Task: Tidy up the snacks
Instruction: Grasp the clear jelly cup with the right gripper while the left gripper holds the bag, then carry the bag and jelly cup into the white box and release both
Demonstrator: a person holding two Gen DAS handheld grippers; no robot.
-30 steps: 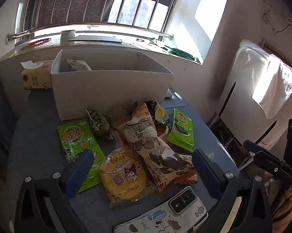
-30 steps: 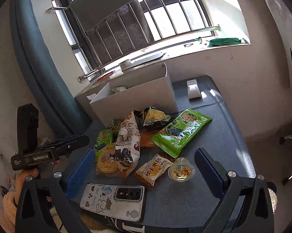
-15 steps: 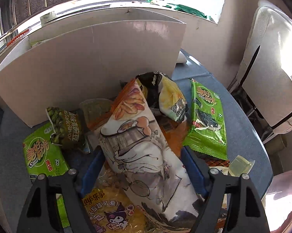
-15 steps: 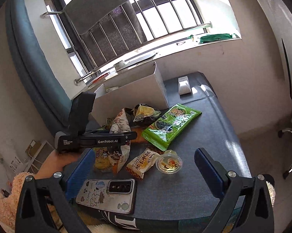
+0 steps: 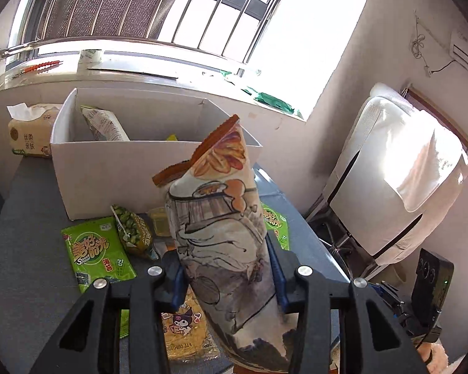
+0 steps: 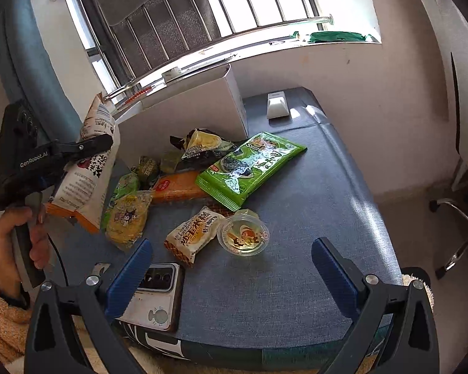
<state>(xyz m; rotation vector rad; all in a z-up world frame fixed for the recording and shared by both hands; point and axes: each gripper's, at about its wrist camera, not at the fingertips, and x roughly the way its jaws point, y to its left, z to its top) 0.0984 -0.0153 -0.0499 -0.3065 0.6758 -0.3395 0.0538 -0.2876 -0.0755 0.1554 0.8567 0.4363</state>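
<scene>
My left gripper [image 5: 227, 268] is shut on a tall white and orange chip bag [image 5: 221, 218] and holds it upright above the table, in front of the white cardboard box [image 5: 109, 171]. The bag [image 6: 90, 168] and the left gripper [image 6: 87, 146] also show at the left of the right wrist view. My right gripper [image 6: 230, 265] is open and empty above the table's near edge. On the blue table [image 6: 311, 218] lie a green seaweed pack [image 6: 249, 165], a jelly cup [image 6: 243, 237], a small cake pack [image 6: 193, 233] and a yellow Kuromi snack [image 6: 128, 215].
The box holds a snack bag [image 5: 104, 124]. A tissue pack [image 5: 28, 134] stands left of the box. A phone [image 6: 153, 296] lies at the table's near edge. More green snack packs [image 5: 96, 252] lie near the box. An office chair [image 5: 399, 171] stands on the right.
My left gripper closed on the chip bag and lifted it upright off the pile. My right gripper stayed open and hardly moved.
</scene>
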